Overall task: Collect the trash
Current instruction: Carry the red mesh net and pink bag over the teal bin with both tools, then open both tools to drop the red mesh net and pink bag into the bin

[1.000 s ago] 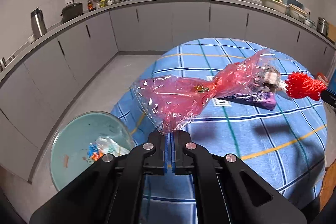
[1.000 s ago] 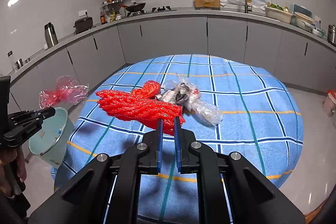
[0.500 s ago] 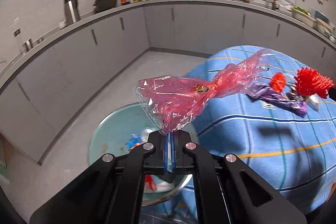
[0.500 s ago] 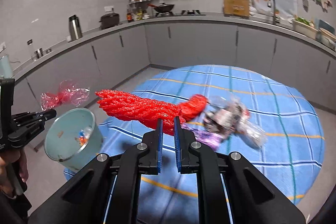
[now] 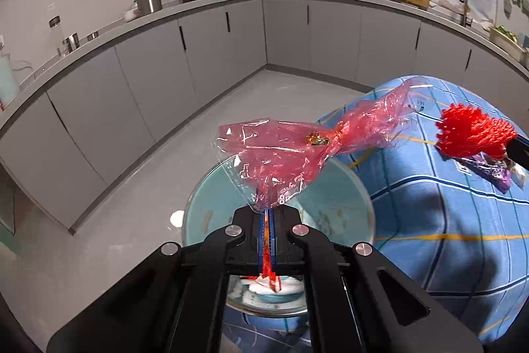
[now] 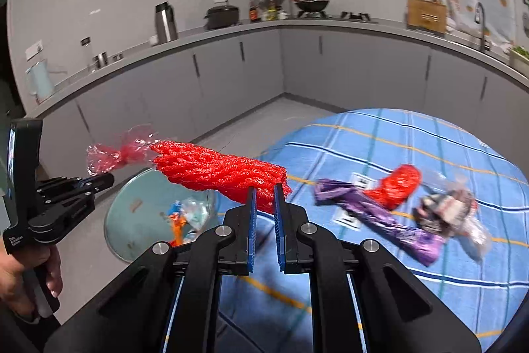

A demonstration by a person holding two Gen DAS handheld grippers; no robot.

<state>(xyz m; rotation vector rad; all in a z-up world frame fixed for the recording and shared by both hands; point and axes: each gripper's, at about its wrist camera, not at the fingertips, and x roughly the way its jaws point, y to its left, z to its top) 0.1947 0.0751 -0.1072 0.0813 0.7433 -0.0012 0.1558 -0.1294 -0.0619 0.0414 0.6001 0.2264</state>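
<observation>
Trouble could start at the big trash bin [image 5: 330,197] on the floor beside the table [image 5: 463,220]. I have two pieces coming to one round opening. If I let go too soon, the light pink plastic wrap [image 5: 297,151] could float past the rim. My left gripper [image 5: 268,215] is clenched on its tail, tipped down right over the bin. The red net [image 6: 224,174] is long and floppy, so it could catch on the edge. My right gripper [image 6: 263,197] pinches its end, out over the table edge, tipped down toward the bin.
</observation>
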